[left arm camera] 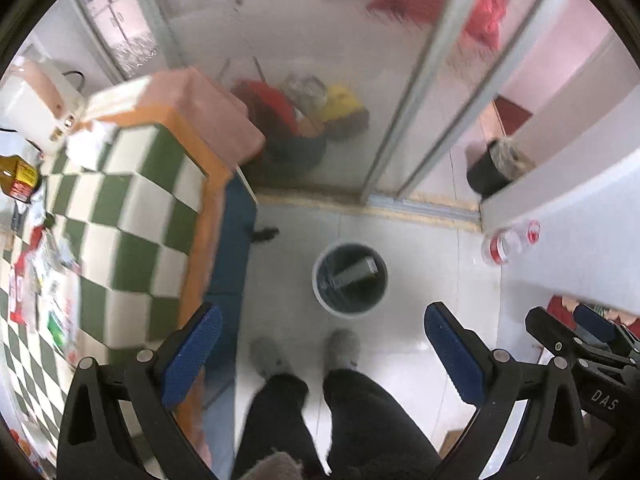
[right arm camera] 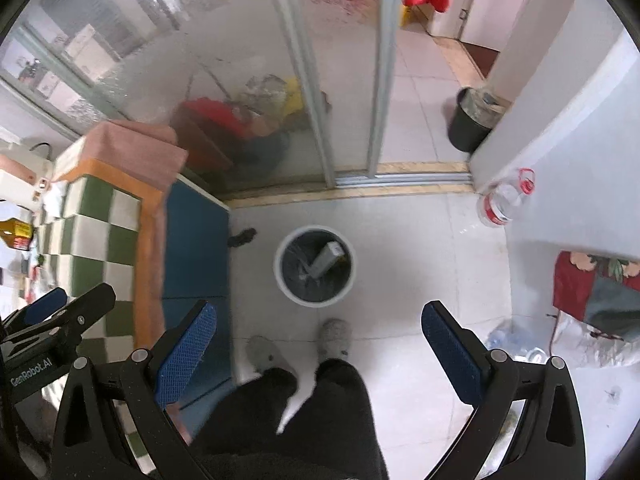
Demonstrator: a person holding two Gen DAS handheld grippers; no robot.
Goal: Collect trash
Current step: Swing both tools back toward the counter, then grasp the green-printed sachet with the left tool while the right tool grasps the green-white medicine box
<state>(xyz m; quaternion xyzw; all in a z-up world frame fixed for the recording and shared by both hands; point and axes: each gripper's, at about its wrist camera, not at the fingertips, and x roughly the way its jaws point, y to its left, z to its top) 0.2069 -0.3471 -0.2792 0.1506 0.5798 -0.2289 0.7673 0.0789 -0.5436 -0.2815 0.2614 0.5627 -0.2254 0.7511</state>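
Note:
A round white-rimmed trash bin [left arm camera: 350,278] stands on the floor ahead of my feet; it also shows in the right wrist view [right arm camera: 315,266]. A grey box-like piece of trash [left arm camera: 354,272] lies inside it. My left gripper [left arm camera: 322,342] is open and empty, held high above the floor. My right gripper [right arm camera: 320,338] is open and empty too, beside the left one. Several scraps and wrappers [left arm camera: 44,272] lie on the green-and-white checkered table [left arm camera: 132,208] at the left.
A clear plastic bottle with a red label [left arm camera: 506,242] lies by the white wall at the right. A black bucket [left arm camera: 490,168] stands by the sliding glass door [left arm camera: 304,80]. A brown bottle [left arm camera: 18,178] and a white appliance [left arm camera: 36,108] are on the table. The person's legs and slippers [left arm camera: 340,346] are below.

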